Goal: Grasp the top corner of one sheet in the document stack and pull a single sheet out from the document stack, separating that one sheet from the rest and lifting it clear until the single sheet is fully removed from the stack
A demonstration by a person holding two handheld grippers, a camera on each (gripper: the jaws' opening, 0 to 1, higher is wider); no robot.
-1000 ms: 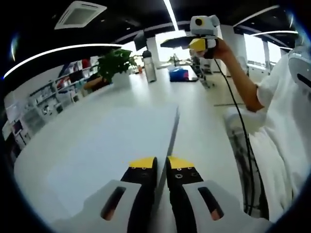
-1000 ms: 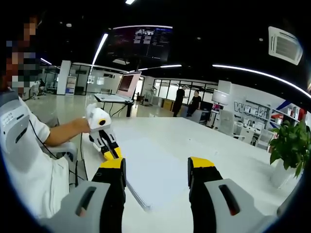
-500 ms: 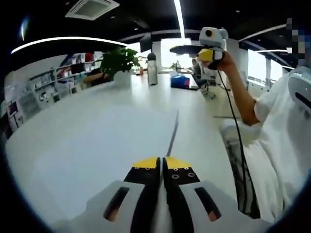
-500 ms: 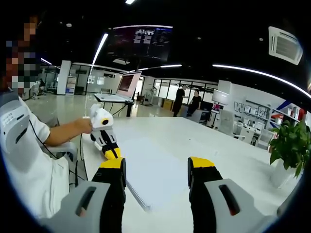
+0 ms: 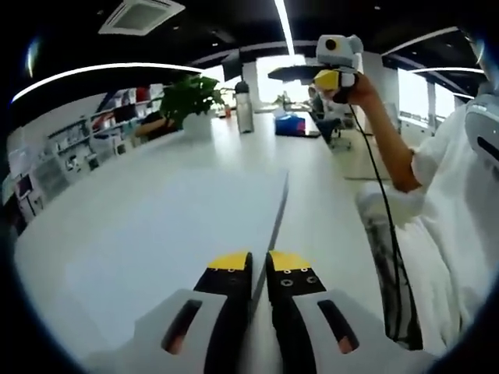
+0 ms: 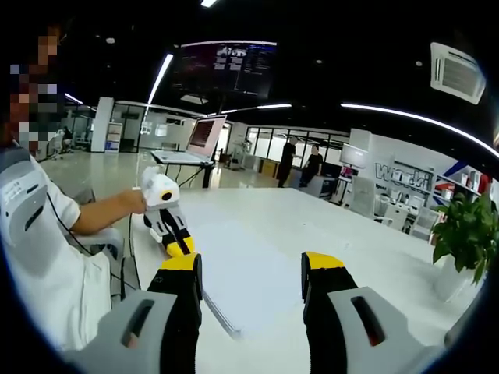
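While our left gripper pinches one sheet rising toward 12 o'clock over the white table, our right gripper hovers open; we should lift slowly, level.

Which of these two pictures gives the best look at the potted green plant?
The right gripper view. There the potted plant sits large at the right edge, its leaves distinct above a white pot, though the picture's edge crops it. In the left gripper view the plant is whole but small and far down the white table, near a bottle.
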